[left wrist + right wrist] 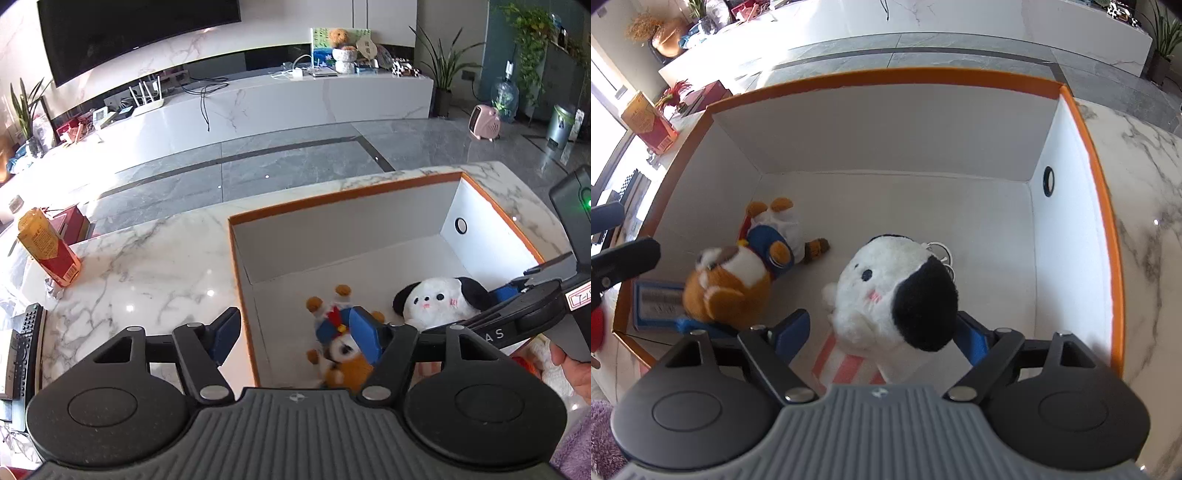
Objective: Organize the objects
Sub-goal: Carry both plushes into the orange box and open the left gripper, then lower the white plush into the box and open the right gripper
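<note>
**Two plush toys in the box, and two ways to pull them out again**

My right gripper stood with its jaws wide apart, low in the middle of the right wrist view. The white and black plush dog sat between the blue pads, and I could not tell if the right pad touched its black ear or only stood just beside it. The dog rested inside the orange-rimmed box, over a pink striped piece that was part of it or lay under it. Its metal key rings lay at the upper right of its head.

My left gripper was also open, at the lower centre of the left wrist view. One finger was outside the left wall of the box, the other was above the brown plush toy in the blue outfit, which lay on the box floor at the lower left corner.

I judged the main risk to be in the lifting. If the fur or the rings caught on a pad, the dog would come up with the right gripper and fall outside. My left fingers stood on both sides of the box wall, so a careless move to the side could push the box along the marble table or tip it. The two grippers were also near each other and could collide.
</note>
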Available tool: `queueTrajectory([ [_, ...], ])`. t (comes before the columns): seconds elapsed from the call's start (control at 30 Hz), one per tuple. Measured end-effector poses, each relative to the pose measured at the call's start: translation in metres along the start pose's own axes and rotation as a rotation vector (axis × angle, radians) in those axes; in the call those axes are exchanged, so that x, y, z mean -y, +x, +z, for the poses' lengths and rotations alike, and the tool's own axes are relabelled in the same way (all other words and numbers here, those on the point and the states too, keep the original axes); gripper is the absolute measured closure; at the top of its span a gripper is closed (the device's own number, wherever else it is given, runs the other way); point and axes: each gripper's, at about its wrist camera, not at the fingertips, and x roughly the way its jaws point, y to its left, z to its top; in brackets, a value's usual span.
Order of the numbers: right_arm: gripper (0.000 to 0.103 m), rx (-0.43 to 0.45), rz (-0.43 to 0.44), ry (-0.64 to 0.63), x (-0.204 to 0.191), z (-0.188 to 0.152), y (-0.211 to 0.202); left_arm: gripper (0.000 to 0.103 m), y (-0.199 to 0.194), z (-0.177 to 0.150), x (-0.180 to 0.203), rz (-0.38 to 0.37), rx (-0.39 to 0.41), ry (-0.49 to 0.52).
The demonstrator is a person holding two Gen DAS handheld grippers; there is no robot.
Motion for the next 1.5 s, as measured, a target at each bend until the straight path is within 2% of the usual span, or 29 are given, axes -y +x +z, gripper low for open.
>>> queueTrajectory([
  [0.07,0.017,0.006,-0.001,0.017,0.002,0.0,-0.004,0.026,-0.001,0.0,-0.007,0.001,0.002,-0.021],
  [0.13,0.018,0.005,-0.011,0.028,0.001,-0.001,-0.006,0.026,0.004,-0.002,-0.011,-0.003,-0.028,-0.029],
  [0.17,0.028,0.002,-0.012,0.03,0.001,-0.002,-0.005,0.026,0.006,-0.004,-0.012,-0.004,-0.043,-0.033],
  [0.23,0.041,-0.012,-0.017,0.037,-0.001,0.001,-0.002,0.026,0.012,-0.009,-0.016,0.001,-0.067,-0.046],
  [0.3,0.042,0.0,0.004,0.05,0.004,0.0,-0.005,0.028,0.017,-0.015,-0.019,0.002,-0.09,-0.055],
  [0.33,0.042,0.002,0.012,0.055,0.003,0.0,-0.004,0.034,0.02,-0.018,-0.02,-0.002,-0.107,-0.061],
  [0.37,0.043,0.006,0.021,0.06,0.002,0.0,-0.004,0.045,0.022,-0.021,-0.021,-0.008,-0.122,-0.068],
  [0.43,0.044,0.01,0.04,0.062,-0.003,0.001,-0.002,0.059,0.024,-0.026,-0.022,-0.034,-0.143,-0.079],
  [0.47,0.044,0.012,0.047,0.065,-0.006,0.002,0.0,0.064,0.024,-0.027,-0.022,-0.052,-0.149,-0.08],
  [0.57,0.044,0.017,0.064,0.071,-0.013,0.004,0.002,0.068,0.023,-0.03,-0.017,-0.03,-0.143,-0.05],
  [0.9,0.045,-0.01,0.205,0.122,-0.026,0.009,0.017,0.069,0.022,-0.031,-0.017,-0.035,-0.143,-0.057],
  [1.13,0.044,-0.003,0.172,0.086,-0.033,0.006,0.013,0.069,0.021,-0.032,-0.019,-0.036,-0.137,-0.076],
  [1.3,0.035,0.01,0.156,0.105,-0.026,0.01,0.01,0.069,0.019,-0.033,-0.02,-0.039,-0.132,-0.074],
  [1.43,0.035,0.01,0.168,0.119,-0.022,0.011,0.001,0.069,0.019,-0.033,-0.02,-0.04,-0.129,-0.073],
  [1.5,0.041,0.008,0.164,0.119,-0.021,0.01,-0.001,0.07,0.019,-0.033,-0.02,-0.039,-0.128,-0.072],
])
